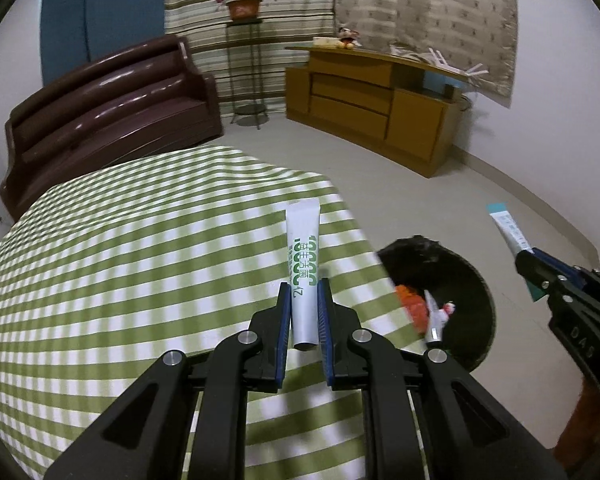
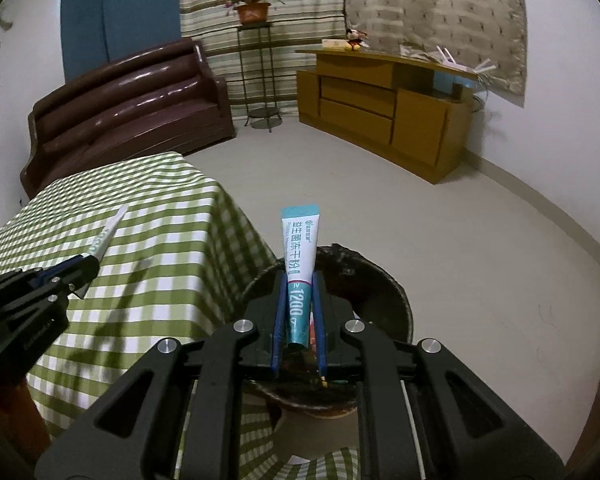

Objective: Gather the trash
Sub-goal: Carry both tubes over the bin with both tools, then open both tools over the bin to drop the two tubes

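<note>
Above the bin [image 2: 396, 312], right gripper [image 2: 300, 280] clamps teal tube [image 2: 300, 248]; left gripper [image 1: 304, 292] clamps white tube [image 1: 303, 256] (over tablecloth [image 1: 140, 260]).

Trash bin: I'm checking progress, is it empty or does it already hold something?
Not empty. The trash bin already holds an orange wrapper and a small tube.

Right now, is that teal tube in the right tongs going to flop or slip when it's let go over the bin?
The teal tube stands straight between the right tongs, so it's probably fairly stiff. It looks flattened, likely light. It should drop into the bin.
</note>
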{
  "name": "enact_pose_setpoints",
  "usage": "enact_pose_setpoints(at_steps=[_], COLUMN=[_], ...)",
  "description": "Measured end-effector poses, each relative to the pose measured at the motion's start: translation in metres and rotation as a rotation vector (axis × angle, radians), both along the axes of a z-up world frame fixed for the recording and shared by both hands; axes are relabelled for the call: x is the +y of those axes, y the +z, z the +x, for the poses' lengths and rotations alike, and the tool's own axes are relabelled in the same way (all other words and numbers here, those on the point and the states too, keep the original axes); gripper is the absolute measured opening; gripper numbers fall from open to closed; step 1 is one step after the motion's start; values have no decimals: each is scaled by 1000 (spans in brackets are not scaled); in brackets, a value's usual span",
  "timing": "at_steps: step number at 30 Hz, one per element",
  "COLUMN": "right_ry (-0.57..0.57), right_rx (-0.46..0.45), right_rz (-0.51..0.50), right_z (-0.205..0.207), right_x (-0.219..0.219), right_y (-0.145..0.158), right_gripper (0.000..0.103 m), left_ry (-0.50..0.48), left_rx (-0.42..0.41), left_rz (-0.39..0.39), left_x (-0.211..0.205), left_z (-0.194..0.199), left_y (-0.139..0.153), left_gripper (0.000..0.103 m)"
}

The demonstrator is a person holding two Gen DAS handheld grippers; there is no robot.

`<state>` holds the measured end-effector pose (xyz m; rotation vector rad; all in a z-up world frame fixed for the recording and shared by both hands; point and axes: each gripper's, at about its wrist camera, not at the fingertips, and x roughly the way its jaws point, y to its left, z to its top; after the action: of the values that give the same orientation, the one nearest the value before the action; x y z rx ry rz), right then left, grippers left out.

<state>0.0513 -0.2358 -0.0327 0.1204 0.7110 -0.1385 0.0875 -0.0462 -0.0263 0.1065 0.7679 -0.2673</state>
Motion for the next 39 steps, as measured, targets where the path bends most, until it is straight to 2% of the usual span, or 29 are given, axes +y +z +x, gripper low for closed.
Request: enact_pose_setpoints(at_steps=[9, 33, 38, 39], right_ry=[-47, -98, -103, -106], right_rx=[-15, -9, 3, 3], right_rz=[-22, 4, 12, 15], right_z=[3, 14, 15, 15], right_x=[-9, -28, -32, -33], right_y=[-1, -16, -20, -21], right_gripper=[13, 13, 17, 23], left_ry=[-55, -101, -101, -101], left_rx=[18, 6, 12, 18], left_rz=[11, 19, 25, 27], left_x=[-42, -73, -77, -78], left_z=[3, 14, 18, 19], left_y=[-13, -22, -23, -25], left_gripper=[15, 16, 21, 23])
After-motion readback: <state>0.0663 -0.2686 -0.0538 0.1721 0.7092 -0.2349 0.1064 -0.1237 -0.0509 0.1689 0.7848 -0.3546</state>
